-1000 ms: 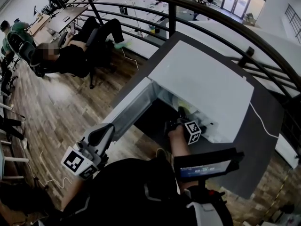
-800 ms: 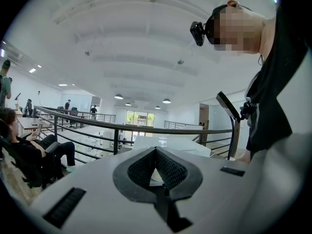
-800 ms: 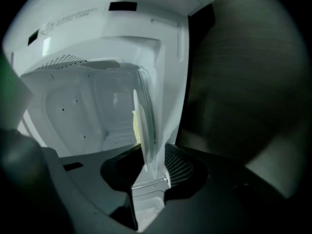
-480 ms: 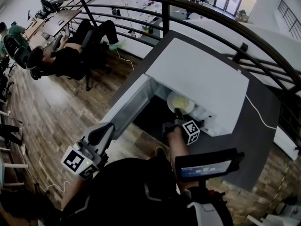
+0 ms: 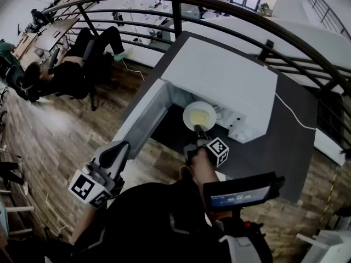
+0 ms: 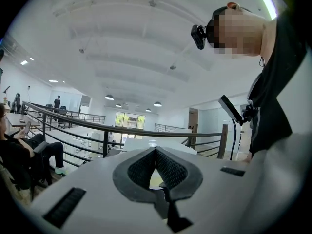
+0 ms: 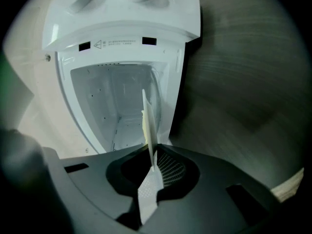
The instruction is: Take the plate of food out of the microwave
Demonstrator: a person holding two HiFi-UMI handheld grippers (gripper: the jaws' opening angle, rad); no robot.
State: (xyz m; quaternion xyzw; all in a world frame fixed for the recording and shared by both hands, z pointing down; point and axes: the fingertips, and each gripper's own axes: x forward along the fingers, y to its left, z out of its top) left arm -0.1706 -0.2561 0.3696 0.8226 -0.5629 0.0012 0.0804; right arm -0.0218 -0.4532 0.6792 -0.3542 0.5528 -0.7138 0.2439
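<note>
1. In the right gripper view your plate (image 7: 147,123) showed edge-on, so its food was hidden.
2. In the head view the food (image 5: 201,114) was too small to identify.
3. A blurred dark shape (image 7: 19,150) filled the right gripper view at 8 o'clock.

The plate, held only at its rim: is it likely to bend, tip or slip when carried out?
Probably stiff: the plate looks flat though the right gripper pinches only its near rim. It may tilt or slip, since the plate and its food hang wholly beyond the jaws.
</note>
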